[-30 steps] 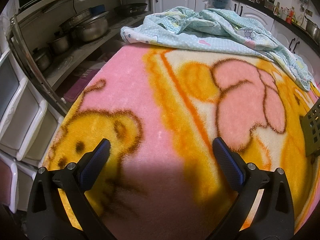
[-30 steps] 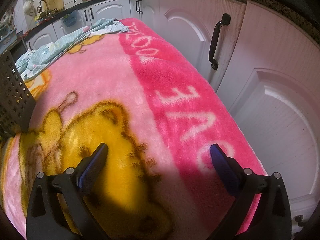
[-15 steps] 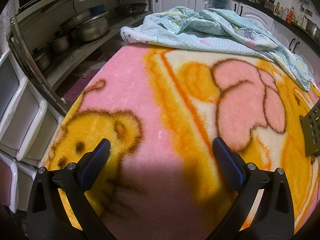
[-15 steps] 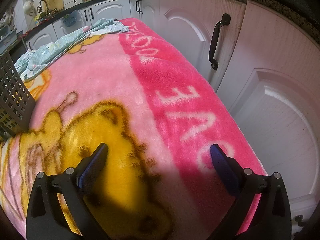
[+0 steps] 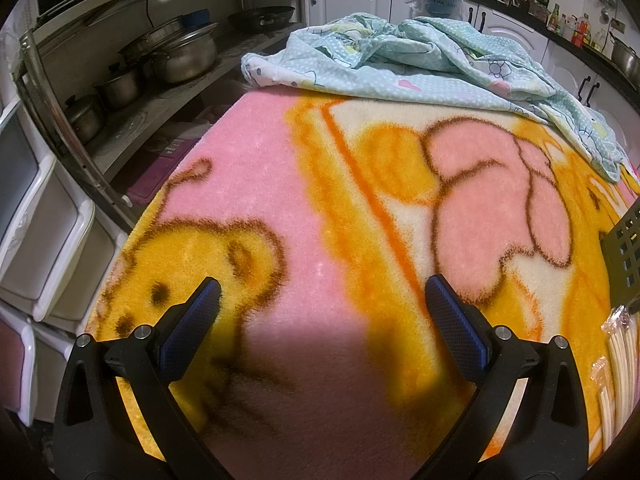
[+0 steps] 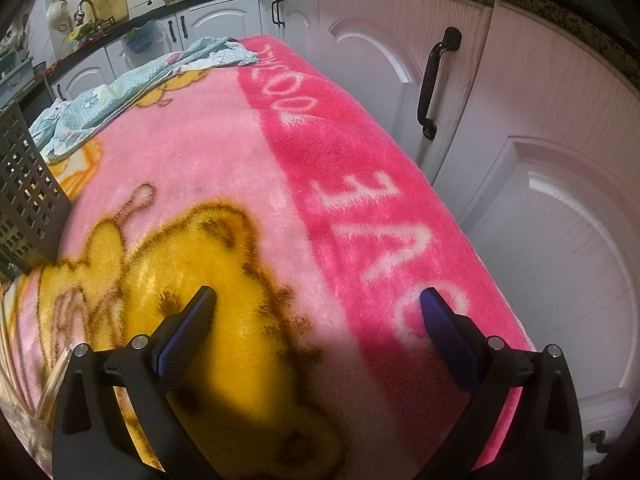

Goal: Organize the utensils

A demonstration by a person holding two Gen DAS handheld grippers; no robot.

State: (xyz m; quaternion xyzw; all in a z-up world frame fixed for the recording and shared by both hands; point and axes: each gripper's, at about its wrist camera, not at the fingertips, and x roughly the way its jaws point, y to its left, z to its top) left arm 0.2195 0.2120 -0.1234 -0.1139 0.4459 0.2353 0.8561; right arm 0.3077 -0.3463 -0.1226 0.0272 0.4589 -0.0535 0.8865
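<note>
Both grippers hovering over fleece blanket point(image 5: 280, 184) on tabletop, jaws wide apart, nothing held. Wrapped chopstick bundle point(image 5: 618, 364) lying beside perforated holder point(image 6: 24, 184). Guessing pickup's next: right gripper point(image 6: 318, 306) needs swinging left.

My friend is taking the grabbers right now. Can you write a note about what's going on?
Left gripper: fingers open, holding nothing, above the cartoon blanket.
Right gripper: fingers open, holding nothing, above the same blanket.
Job things: a dark perforated holder stands on the blanket between the two grippers. A clear-wrapped bundle of pale sticks, probably chopsticks, lies beside it, only partly in view.
Done: nothing grasped yet.
Left: probably pick up the bundle and put it in the holder.
</note>
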